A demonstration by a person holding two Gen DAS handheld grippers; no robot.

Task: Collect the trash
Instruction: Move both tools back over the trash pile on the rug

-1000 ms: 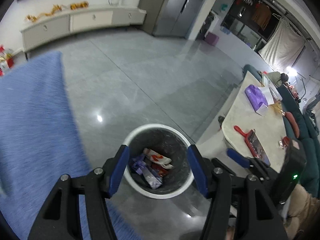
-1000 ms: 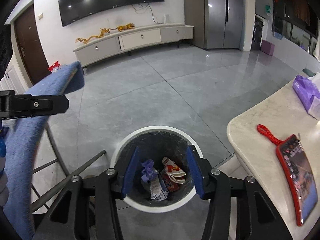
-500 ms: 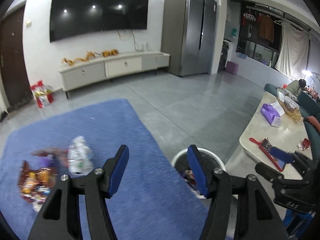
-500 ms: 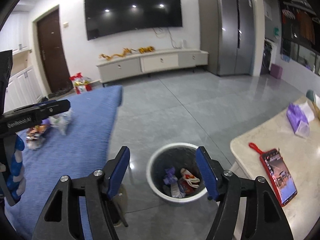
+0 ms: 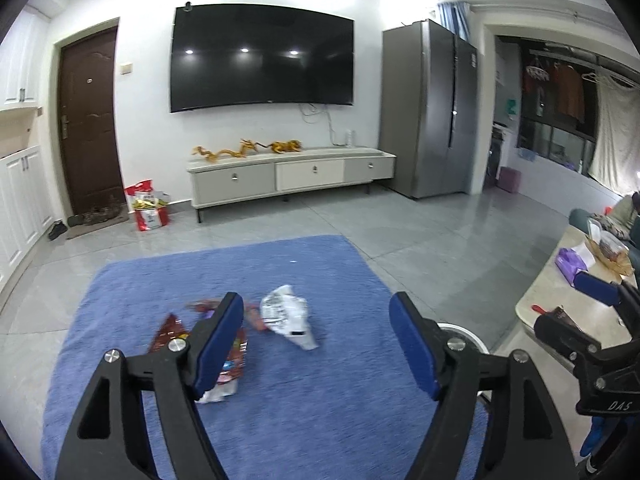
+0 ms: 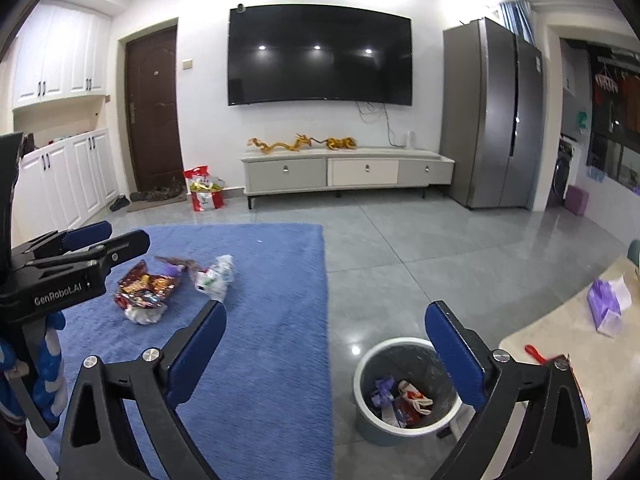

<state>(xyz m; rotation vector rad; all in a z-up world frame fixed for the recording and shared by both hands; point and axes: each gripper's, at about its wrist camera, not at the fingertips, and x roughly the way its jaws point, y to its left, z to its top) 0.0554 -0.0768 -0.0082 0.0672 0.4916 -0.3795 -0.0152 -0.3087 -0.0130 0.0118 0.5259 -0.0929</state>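
My left gripper [image 5: 316, 344] hangs over the blue rug [image 5: 340, 400], its jaws just opened wider with nothing between them. Past its fingertips lies the trash on the rug: a crumpled white wrapper [image 5: 289, 320] and, to its left, a red snack bag [image 5: 232, 356] partly hidden behind my left finger, with smaller red scraps just beside it (too blurred to name). My right gripper [image 6: 326, 348] is spread wide, its jaws also just opening, and holds nothing. Through its view the round bin [image 6: 404, 388] stands on the grey tiled floor just off the rug's right edge, with purple, white and red wrappers lying in the bottom. The bin sits between the rug and the pale table [image 6: 600, 380], which carries a purple tissue pack [image 6: 608, 304] and a red-edged flat thing at its near edge. The trash on the rug lies well apart from the bin, to the left of it.
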